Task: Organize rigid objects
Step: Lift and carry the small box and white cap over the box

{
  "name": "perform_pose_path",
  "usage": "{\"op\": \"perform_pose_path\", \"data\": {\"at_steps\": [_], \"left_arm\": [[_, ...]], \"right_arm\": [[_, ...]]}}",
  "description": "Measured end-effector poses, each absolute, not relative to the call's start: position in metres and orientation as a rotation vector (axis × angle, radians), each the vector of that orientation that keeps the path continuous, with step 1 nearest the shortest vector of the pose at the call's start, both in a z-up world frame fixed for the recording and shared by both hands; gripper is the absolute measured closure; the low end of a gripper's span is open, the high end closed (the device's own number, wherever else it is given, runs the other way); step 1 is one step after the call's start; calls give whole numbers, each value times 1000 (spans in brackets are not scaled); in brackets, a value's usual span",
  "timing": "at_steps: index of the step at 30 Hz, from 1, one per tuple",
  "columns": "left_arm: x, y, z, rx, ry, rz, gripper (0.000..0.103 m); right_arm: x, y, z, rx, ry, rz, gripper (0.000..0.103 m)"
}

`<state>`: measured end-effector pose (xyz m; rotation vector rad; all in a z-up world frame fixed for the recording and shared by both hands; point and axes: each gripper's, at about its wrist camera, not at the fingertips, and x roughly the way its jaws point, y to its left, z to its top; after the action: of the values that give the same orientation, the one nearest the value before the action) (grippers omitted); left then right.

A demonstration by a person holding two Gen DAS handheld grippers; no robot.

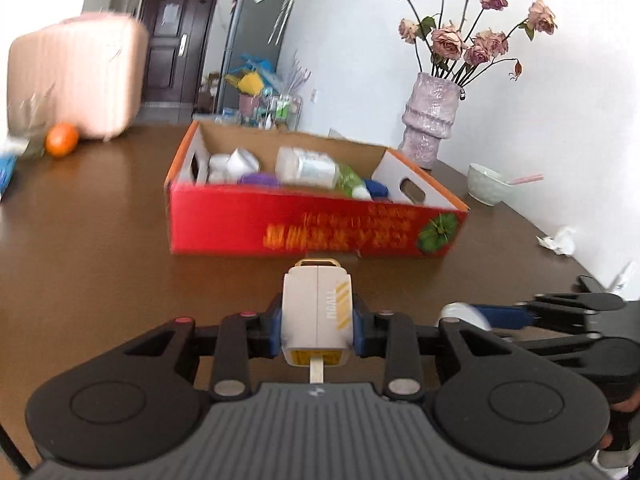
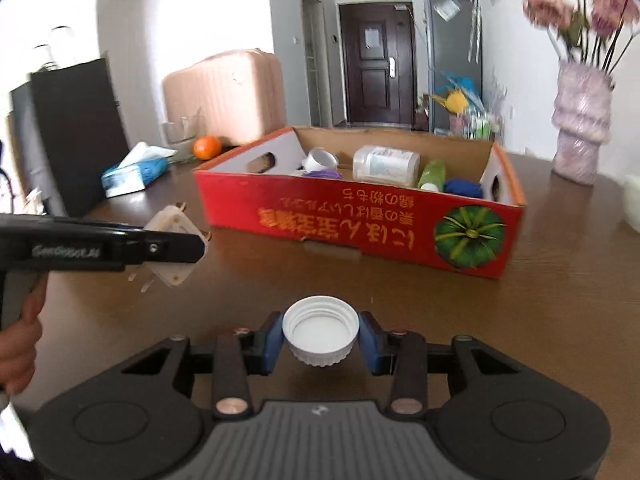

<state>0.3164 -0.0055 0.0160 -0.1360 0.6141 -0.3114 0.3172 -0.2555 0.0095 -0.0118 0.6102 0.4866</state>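
Carrying step: the left gripper (image 1: 318,332) is clamped on a white plug adapter (image 1: 316,312) and the right gripper (image 2: 320,338) on a white bottle cap (image 2: 320,330), so next both likely need lifting over the near wall of the red cardboard box (image 1: 304,228) at 12 o'clock before letting go.

— How's my feed?
— Bright daylight, white walls blown out. I see motion blur on the suitcase (image 1: 76,76) and flowers (image 2: 576,4); fisheye bends the edges, corners dark, bench (image 2: 520,340) sheen.
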Motion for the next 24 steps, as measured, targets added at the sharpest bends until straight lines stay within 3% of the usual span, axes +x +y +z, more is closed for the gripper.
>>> {"op": "perform_pose_path", "data": {"at_steps": [14, 24], "left_arm": [[271, -7, 41, -100, 559, -255, 72], [339, -25, 69, -49, 515, -337, 72]], "right_arm": [[259, -291, 24, 36, 556, 423, 64], [316, -293, 49, -8, 483, 379, 64]]}}
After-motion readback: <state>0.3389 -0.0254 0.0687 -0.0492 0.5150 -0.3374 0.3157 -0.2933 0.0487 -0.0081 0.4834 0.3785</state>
